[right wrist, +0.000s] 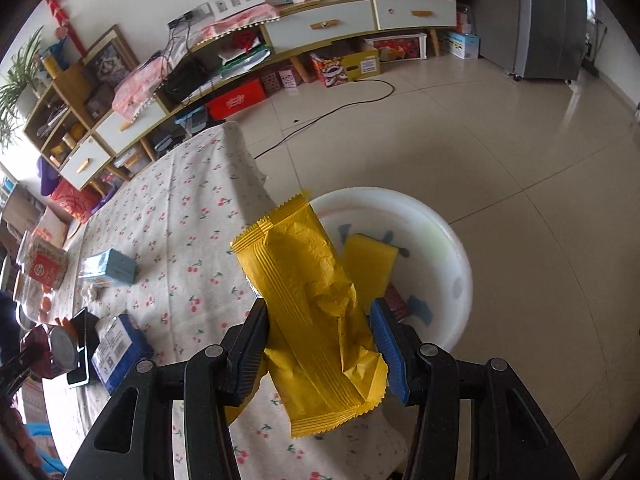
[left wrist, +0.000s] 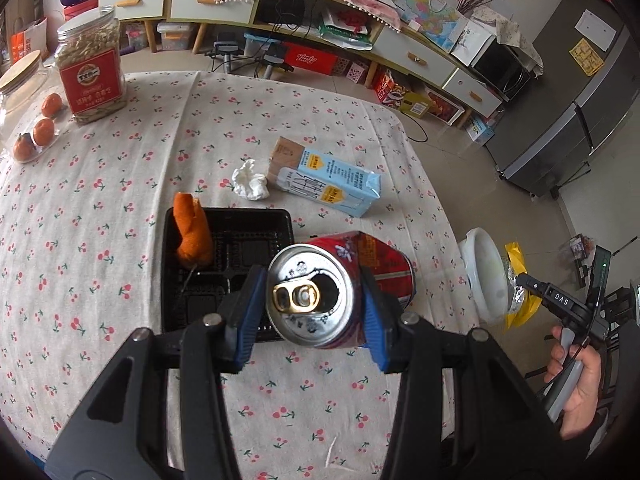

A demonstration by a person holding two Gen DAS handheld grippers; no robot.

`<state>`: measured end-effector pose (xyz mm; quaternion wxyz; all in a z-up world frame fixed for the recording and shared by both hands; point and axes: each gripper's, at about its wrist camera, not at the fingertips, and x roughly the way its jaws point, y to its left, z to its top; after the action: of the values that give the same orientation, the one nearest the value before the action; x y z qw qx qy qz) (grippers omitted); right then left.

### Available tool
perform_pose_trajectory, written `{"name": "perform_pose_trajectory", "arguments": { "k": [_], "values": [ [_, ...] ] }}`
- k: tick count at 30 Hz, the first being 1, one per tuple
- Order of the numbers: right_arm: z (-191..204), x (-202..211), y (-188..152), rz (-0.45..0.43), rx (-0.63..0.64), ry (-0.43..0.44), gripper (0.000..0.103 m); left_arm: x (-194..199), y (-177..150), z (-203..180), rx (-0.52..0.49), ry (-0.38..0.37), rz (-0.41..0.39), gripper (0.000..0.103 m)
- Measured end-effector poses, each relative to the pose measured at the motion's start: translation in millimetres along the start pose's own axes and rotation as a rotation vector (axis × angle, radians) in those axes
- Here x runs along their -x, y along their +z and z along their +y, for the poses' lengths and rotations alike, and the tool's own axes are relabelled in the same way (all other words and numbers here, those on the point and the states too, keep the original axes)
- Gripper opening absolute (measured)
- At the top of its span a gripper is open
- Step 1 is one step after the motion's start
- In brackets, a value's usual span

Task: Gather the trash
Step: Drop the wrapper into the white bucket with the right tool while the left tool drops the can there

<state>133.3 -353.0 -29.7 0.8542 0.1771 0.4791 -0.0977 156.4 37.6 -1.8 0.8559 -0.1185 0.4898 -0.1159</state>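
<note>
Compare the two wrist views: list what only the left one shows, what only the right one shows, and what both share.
Only the left wrist view: the crumpled tissue and orange peel in the black tray.

Only the right wrist view: a blue box and a second yellow wrapper inside the basin.

Both: the red can in the left gripper, the yellow wrapper in the right gripper, the white basin, the light-blue carton.

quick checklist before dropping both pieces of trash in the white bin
1. Left gripper shut on the red can: ok.
2. Right gripper shut on the yellow wrapper: ok.
3. Wrapper over the white bin: ok, bin sits just beyond it on the floor.
4. Can over the bin: not ok, it hangs above the table.
5. Room in the bin: ok, only a few wrappers inside.
6. Can empty of liquid: cannot tell.
</note>
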Motion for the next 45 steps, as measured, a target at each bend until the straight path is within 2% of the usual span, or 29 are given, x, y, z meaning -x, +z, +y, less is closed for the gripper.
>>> {"name": "perform_pose_trajectory", "arguments": {
  "k": [6, 8, 10, 18, 21, 27, 31, 36, 37, 39, 40, 41, 45],
  "values": [
    [-33.2, -10.7, 7.7, 0.006, -0.055, -0.014, 0.055, -11.0, -5.0, -28.1, -0.049, -0.008, 0.002, 0.047],
    [-41.2, -15.7, 10.7, 0.009, -0.062, -0.018, 0.065, -12.5, -6.1, -37.9, -0.066, -0.016, 0.0, 0.047],
    [-48.3, -18.3, 12.8, 0.01, -0.074, -0.015, 0.07, -15.1, -7.5, -49.3, -0.084, -0.031, 0.002, 0.047],
    [-72.8, -4.3, 7.4, 0.004, -0.116, 0.006, 0.071, -44.4, -9.4, -115.6, -0.196, -0.051, 0.035, 0.047],
    [-84.0, 6.1, 2.0, -0.009, -0.112, -0.018, 0.072, -61.2, -9.5, -145.2, -0.209, -0.086, 0.066, 0.047],
    [-104.5, 22.2, -5.0, -0.038, -0.095, -0.069, 0.074, -99.7, -13.2, -214.0, -0.313, -0.116, 0.103, 0.047],
    [-119.6, 31.3, -9.1, -0.047, -0.104, -0.085, 0.074, -120.9, -14.5, -245.0, -0.363, -0.118, 0.096, 0.047],
    [-129.0, 38.6, -9.3, -0.064, -0.119, -0.082, 0.074, -135.7, -12.6, -264.0, -0.429, -0.094, 0.057, 0.047],
    [-129.2, 39.0, -9.0, -0.063, -0.118, -0.08, 0.074, -137.0, -11.4, -265.3, -0.437, -0.1, 0.051, 0.049],
    [-129.1, 40.1, -8.6, -0.063, -0.118, -0.075, 0.074, -137.0, -8.7, -267.3, -0.437, -0.094, 0.042, 0.065],
    [-128.2, 40.8, -8.2, -0.064, -0.115, -0.073, 0.074, -133.9, -6.7, -265.6, -0.428, -0.095, 0.027, 0.078],
    [-127.4, 42.0, -7.9, -0.067, -0.112, -0.072, 0.074, -129.6, -5.2, -263.6, -0.422, -0.102, 0.014, 0.084],
    [-117.0, 45.8, -5.5, -0.077, -0.093, -0.066, 0.074, -112.7, -3.5, -252.4, -0.427, -0.075, 0.009, 0.089]
  ]
}}
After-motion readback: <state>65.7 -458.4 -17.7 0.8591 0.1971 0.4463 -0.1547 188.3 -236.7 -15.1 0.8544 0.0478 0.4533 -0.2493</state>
